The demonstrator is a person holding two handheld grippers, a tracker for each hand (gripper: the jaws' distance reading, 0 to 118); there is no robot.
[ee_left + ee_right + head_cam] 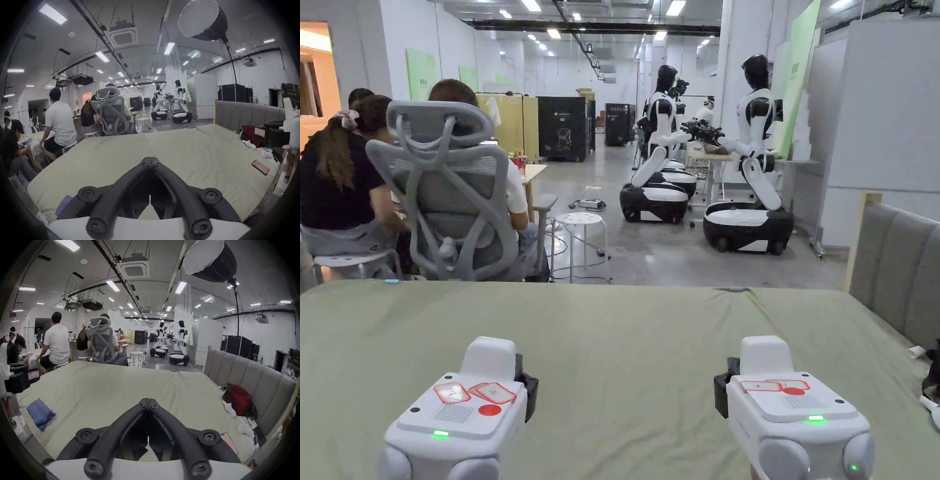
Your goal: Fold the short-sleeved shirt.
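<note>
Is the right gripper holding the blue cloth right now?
No. In the right gripper view the right gripper has its jaws shut together on nothing, while the blue cloth lies apart from it on the green bed sheet.

Both grippers hang side by side over the near part of the bed (625,325) — the left gripper (151,160) toward its left half, the right gripper (148,401) toward its right. A folded cloth (40,413) lies on the bed near its left edge. The headboard (253,378) stands along the right side, a bag (240,399) against it — a phone (260,167) lies nearby. Behind the far edge stands an office chair (450,187), with two robots (750,162) farther back right.
</note>
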